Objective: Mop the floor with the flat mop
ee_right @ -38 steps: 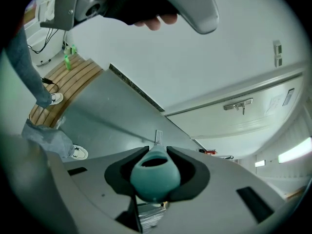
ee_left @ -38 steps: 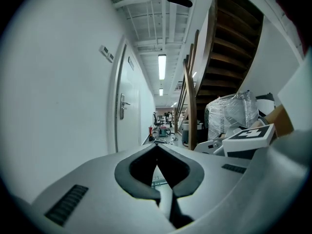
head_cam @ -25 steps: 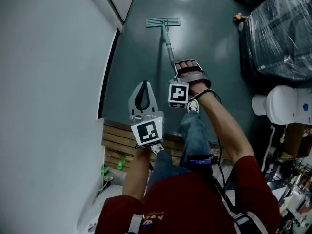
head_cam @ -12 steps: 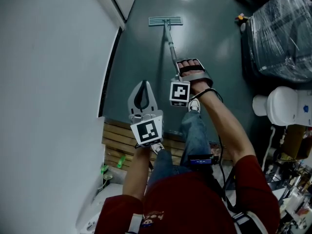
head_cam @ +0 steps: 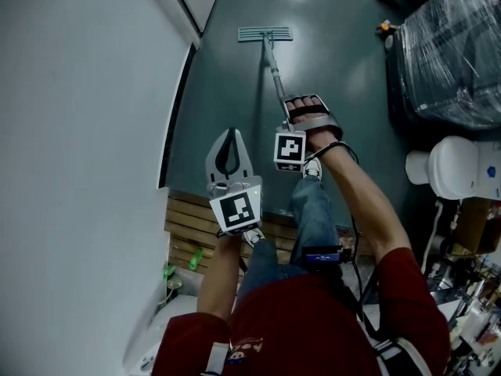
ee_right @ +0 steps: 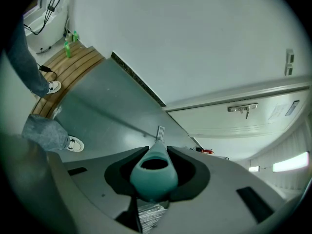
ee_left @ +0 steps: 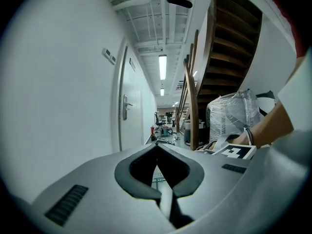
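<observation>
The flat mop lies out ahead on the dark green floor, its pale head point(head_cam: 264, 34) flat near the wall and its thin handle point(head_cam: 275, 75) running back to my right gripper point(head_cam: 308, 103). That gripper is shut on the teal end of the mop handle point(ee_right: 155, 172), and the mop head point(ee_right: 160, 131) shows small beyond the jaws. My left gripper point(head_cam: 228, 146) hangs beside it to the left, shut with nothing between its jaws point(ee_left: 157, 152), pointing down a corridor.
A white wall point(head_cam: 86, 131) runs along the left. A wooden slatted platform point(head_cam: 192, 229) lies under the person's feet. A plastic-wrapped bulky item point(head_cam: 450, 49) and a white toilet-like fixture point(head_cam: 458, 167) stand at the right. A staircase point(ee_left: 229, 43) rises on the corridor's right.
The mop head and right gripper have shifted very slightly forward along the floor. The left gripper has barely moved.
</observation>
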`<action>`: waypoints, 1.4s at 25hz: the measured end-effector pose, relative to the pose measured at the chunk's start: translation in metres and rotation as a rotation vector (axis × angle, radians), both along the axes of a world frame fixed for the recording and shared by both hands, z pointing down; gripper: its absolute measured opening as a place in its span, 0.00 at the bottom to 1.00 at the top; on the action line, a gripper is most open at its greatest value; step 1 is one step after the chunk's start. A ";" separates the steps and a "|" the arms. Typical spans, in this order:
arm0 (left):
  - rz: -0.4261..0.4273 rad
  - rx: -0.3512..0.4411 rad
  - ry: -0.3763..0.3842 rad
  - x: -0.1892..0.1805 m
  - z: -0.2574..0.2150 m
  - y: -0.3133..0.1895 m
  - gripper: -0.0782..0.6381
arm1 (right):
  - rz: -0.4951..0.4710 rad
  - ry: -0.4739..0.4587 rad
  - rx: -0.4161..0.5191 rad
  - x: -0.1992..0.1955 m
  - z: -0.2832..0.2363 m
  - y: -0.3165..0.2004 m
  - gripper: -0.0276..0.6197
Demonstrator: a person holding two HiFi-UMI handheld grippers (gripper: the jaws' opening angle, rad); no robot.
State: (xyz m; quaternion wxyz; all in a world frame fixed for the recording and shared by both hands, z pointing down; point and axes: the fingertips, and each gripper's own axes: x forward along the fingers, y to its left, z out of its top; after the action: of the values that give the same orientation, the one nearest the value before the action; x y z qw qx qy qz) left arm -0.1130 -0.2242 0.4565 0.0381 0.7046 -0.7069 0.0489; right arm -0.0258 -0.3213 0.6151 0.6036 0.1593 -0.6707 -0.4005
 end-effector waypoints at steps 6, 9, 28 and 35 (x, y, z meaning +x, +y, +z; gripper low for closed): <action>0.003 0.001 0.002 -0.004 -0.002 0.011 0.13 | 0.002 0.009 -0.030 -0.001 -0.001 0.016 0.23; 0.009 0.005 0.003 -0.004 -0.005 0.016 0.13 | 0.000 0.003 -0.043 -0.002 -0.007 0.025 0.23; 0.020 -0.013 0.000 -0.007 -0.013 0.074 0.13 | 0.032 0.008 -0.082 0.012 -0.030 0.098 0.23; 0.021 -0.018 0.007 -0.003 -0.012 0.103 0.13 | 0.030 -0.005 -0.105 0.018 -0.037 0.136 0.23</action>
State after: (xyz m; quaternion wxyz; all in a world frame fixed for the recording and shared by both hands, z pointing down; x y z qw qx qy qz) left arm -0.1160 -0.1207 0.4446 0.0467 0.7118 -0.6988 0.0532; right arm -0.0077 -0.1856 0.5781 0.6154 0.1386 -0.6899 -0.3552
